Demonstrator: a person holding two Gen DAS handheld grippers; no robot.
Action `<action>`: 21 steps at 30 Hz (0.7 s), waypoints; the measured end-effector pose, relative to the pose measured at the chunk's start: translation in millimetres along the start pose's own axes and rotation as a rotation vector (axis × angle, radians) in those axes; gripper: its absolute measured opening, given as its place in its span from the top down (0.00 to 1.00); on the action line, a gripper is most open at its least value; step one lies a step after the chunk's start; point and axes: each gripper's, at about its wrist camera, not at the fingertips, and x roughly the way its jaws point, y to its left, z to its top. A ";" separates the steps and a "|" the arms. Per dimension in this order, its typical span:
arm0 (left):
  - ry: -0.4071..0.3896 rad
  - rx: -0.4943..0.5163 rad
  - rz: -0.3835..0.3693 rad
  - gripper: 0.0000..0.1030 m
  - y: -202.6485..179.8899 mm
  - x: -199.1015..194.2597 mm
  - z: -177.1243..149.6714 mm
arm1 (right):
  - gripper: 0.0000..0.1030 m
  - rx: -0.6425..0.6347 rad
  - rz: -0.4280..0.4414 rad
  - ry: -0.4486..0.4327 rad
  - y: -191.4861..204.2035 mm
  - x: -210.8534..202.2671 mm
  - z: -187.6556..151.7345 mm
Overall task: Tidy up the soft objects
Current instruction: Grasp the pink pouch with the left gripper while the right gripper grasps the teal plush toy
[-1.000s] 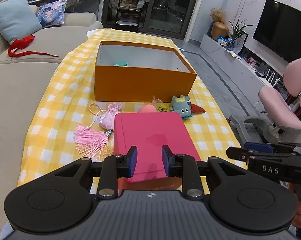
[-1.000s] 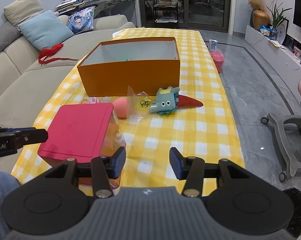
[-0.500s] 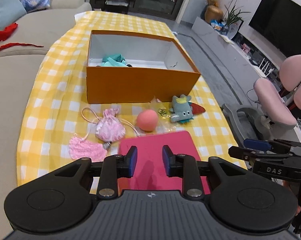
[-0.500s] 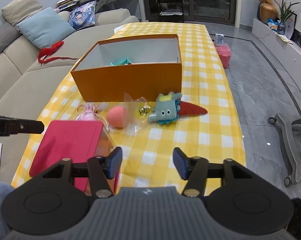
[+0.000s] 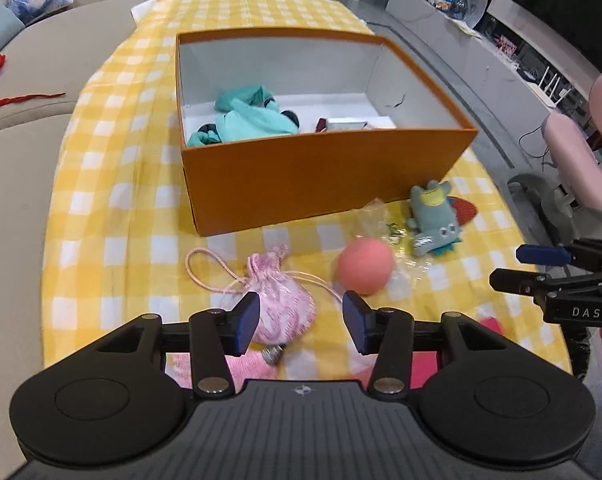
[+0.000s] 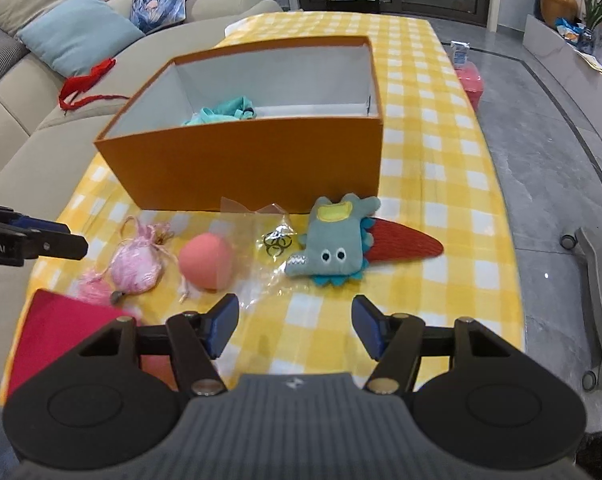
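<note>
On the table [image 6: 433, 152], spread with a yellow-and-white checked cloth, the left tool [image 5: 300, 322] hangs low over the near edge with its blue-padded fingers spread wide and nothing between them; a pink satin drawstring pouch [image 5: 281, 307] lies just beyond its left finger, a pink tassel [image 5: 241, 364] and a flat crimson box lid [image 6: 57, 332] nearer the edge. Right of the pouch sits a round coral-pink sponge ball [image 5: 364, 266], then a crinkled clear plastic bag with small metal rings [image 6: 275, 240], then a blue-grey felt monster toy [image 6: 333, 246] resting on a red corduroy leaf shape [image 6: 405, 242]. Behind this row stands an open orange cardboard box [image 5: 321, 176], a crumpled teal cloth [image 5: 253, 118] inside at its left. The right tool [image 6: 295, 326] hovers empty, fingers wide apart, near the monster toy.
</note>
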 end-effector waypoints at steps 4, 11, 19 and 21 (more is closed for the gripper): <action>0.046 -0.019 0.003 0.42 11.4 29.6 4.0 | 0.39 0.003 -0.015 0.032 -6.1 32.0 8.0; 0.075 -0.032 0.015 0.33 18.5 60.0 4.8 | 0.34 0.020 -0.041 0.061 -16.8 68.1 15.9; 0.077 -0.080 0.015 0.33 24.5 78.5 0.3 | 0.25 0.015 -0.066 0.035 -17.7 88.4 27.9; 0.078 -0.102 0.004 0.33 26.4 81.4 -1.3 | 0.27 0.020 -0.065 0.027 -18.7 93.7 30.1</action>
